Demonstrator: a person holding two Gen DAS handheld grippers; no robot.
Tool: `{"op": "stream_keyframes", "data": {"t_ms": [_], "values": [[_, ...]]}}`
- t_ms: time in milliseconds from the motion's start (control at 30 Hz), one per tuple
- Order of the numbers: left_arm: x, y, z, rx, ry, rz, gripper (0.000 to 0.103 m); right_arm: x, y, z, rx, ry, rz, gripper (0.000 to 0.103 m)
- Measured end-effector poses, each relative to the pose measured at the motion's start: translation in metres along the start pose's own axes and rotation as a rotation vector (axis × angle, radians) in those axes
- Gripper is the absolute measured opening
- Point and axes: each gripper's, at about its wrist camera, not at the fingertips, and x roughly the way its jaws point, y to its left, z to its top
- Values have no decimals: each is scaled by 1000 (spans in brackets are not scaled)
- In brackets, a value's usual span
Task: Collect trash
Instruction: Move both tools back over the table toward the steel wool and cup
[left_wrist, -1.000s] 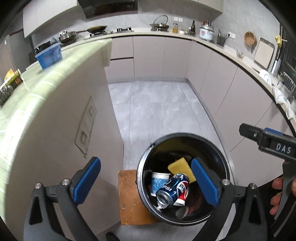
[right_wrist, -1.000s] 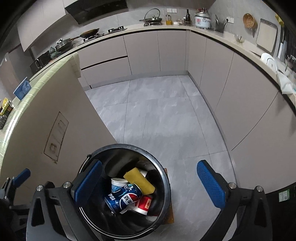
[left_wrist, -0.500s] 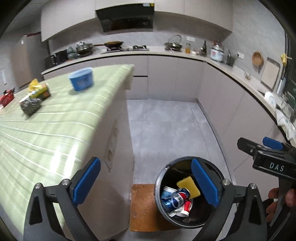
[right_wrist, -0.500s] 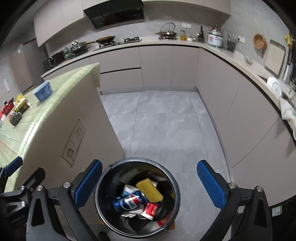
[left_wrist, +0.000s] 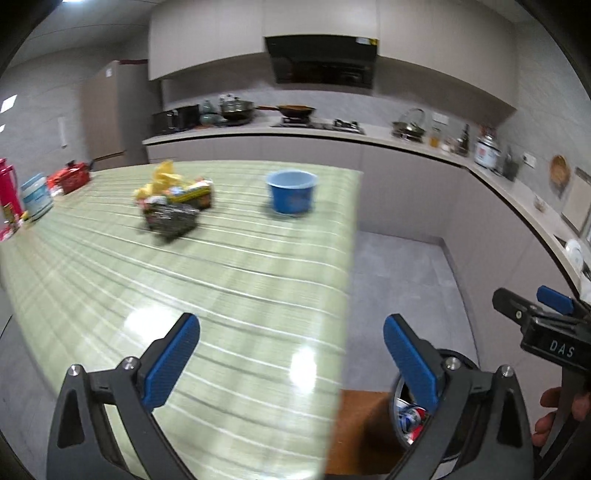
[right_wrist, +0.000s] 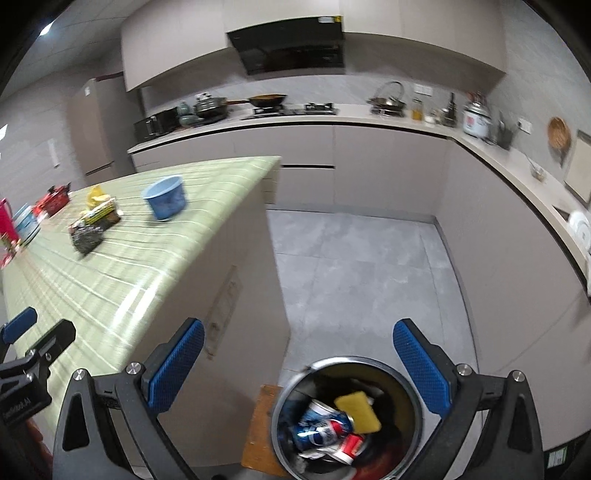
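Below, blue can (right_wrist: 325, 432) lying sideways in bin (right_wrist: 295, 380), left claw (left_wrist: 291, 354) and right claw (right_wrist: 298, 360) both agape, empty.

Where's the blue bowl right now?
The blue bowl stands on the green striped counter near its far right edge, right of the snack packets, in both wrist views.

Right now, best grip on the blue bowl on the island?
Pinch the rim of the blue bowl from above, one finger inside and one outside. It stands upright and open, apart from the snack packets, and looks wider than the open left gripper could comfortably span.
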Motion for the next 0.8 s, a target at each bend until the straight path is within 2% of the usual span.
{"op": "stream_keyframes", "data": {"t_ms": [267, 500, 800], "values": [[3, 71, 10, -50, -29, 72, 103, 8, 68, 18, -62, -19, 50, 103], [19, 118, 26, -76, -53, 88, 103, 26, 122, 41, -93, -37, 89, 103], [65, 159, 49, -75, 24, 68, 103, 63, 167, 72, -90, -4, 107, 103]]}}
